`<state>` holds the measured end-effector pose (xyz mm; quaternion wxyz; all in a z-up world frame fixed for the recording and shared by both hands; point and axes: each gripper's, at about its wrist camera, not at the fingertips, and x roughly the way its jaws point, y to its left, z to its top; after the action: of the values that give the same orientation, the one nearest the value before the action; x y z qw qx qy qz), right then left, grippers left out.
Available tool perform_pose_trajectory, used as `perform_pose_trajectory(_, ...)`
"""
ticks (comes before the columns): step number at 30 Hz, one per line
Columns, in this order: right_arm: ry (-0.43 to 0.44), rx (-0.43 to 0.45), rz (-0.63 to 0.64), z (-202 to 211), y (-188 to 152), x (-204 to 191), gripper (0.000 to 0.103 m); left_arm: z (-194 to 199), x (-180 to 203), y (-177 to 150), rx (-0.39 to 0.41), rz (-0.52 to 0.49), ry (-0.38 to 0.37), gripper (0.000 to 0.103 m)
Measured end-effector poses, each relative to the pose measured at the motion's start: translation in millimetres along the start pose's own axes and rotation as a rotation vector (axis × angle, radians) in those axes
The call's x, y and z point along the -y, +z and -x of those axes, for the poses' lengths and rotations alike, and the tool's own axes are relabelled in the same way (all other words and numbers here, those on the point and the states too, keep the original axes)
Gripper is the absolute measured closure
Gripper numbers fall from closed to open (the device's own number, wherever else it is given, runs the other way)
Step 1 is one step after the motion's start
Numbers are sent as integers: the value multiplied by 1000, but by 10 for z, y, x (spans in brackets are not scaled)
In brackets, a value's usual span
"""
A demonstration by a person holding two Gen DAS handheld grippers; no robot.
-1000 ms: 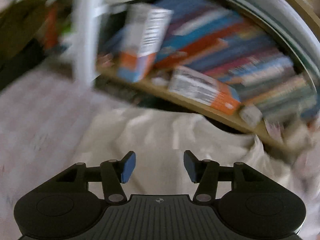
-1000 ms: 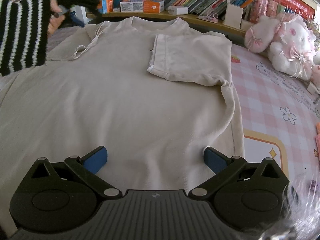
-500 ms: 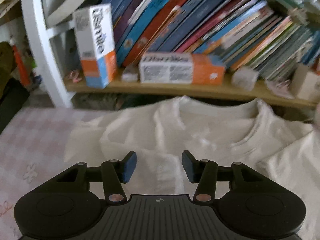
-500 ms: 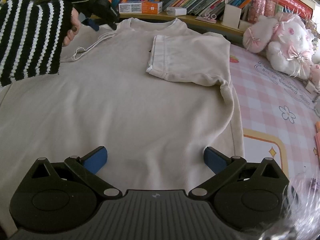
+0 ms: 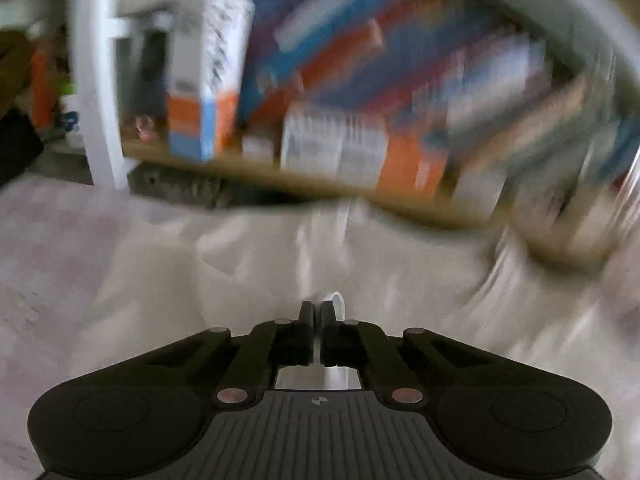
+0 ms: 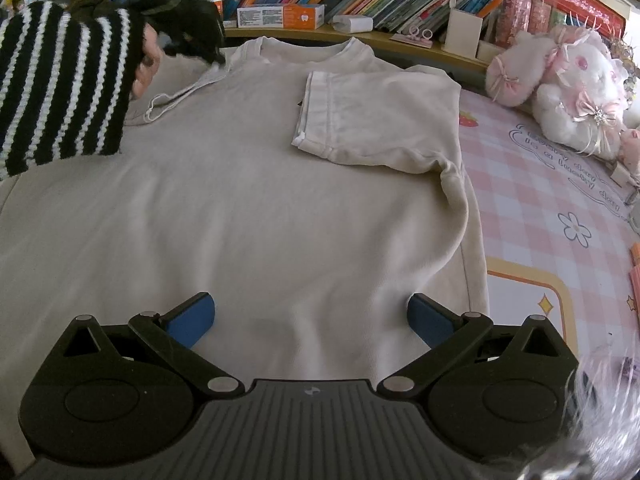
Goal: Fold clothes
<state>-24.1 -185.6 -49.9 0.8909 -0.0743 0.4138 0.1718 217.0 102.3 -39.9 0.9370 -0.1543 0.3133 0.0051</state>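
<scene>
A cream t-shirt [image 6: 248, 200] lies flat on the table, collar toward the bookshelf. Its right sleeve [image 6: 372, 116] is folded in over the chest. My left gripper [image 5: 317, 312] is shut on a fold of the shirt's cloth [image 5: 334, 300] near the left shoulder; that view is blurred by motion. It also shows in the right wrist view [image 6: 208, 58], held by a hand in a striped cuff, at the shirt's left shoulder seam. My right gripper [image 6: 310, 316] is open and empty, low over the shirt's lower part.
A wooden shelf [image 6: 400, 40] of books and boxes runs along the back edge. Pink and white plush toys [image 6: 560, 84] sit at the back right. A pink checked tablecloth [image 6: 540, 208] shows to the right of the shirt.
My left gripper has closed on the shirt's cloth at the left shoulder and is swinging. The right gripper has not moved.
</scene>
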Motion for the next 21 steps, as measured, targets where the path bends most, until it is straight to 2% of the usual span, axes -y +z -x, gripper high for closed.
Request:
perform_pose_trajectory(3,-3,1,-3,0,-1,-5,0,-139,-108,8,-92,74,-19,90)
perform_pose_trajectory(4,-4,2,-3,0,-2,-6,0,-195,-122,16,-134,84,-23,80)
perform_pose_trajectory(5,-5,2,-4,0,-2,-8,0,-192,-127,26,-146,87,-30,70)
perform_pose_trajectory(6,-6,2,-5,0,-3,-9,0,-173,-130,35,-149,89,-38,66)
perform_pose_trajectory(8,-8,3,-7,0,-3,-12,0,-135,-136,55,-155,93,-53,49)
perform_pose_trajectory(9,-9,3,-8,0,-4,-14,0,-71,-147,65,-142,100,-60,45)
perform_pose_trajectory(11,-7,-1,-5,2,3,-13,0,82,-176,83,-111,116,-75,40)
perform_pose_trajectory(14,-1,-3,2,0,8,-2,0,348,-263,76,-92,142,-57,37)
perform_pose_trajectory(17,4,-3,8,-1,6,13,0,673,-387,-33,-83,127,11,37)
perform_pose_trajectory(21,11,-3,18,-9,10,22,0,1100,-592,-297,-101,84,149,37)
